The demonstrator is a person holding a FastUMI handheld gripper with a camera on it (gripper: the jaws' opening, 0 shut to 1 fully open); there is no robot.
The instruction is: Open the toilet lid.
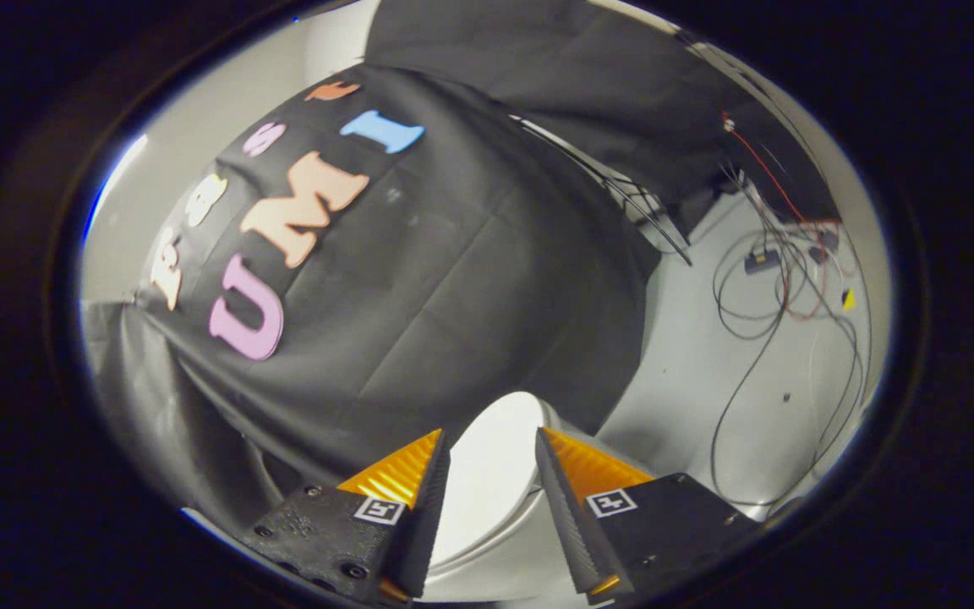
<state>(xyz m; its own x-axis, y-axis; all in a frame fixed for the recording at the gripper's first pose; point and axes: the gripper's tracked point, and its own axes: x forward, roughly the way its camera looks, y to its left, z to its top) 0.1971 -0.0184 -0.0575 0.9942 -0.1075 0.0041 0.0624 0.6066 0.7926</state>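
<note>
Tongs spread, grasping nothing; white lid at lower centre looks untouched, so opening seems not yet begun.

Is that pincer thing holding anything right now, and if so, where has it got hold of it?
Nothing is held. The gripper is open, and the white toilet lid shows in the gap between its fingers, untouched.

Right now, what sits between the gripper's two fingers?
In the gripper view, the open gripper frames the white toilet lid; nothing else lies in the gap, and neither finger touches it.
</note>
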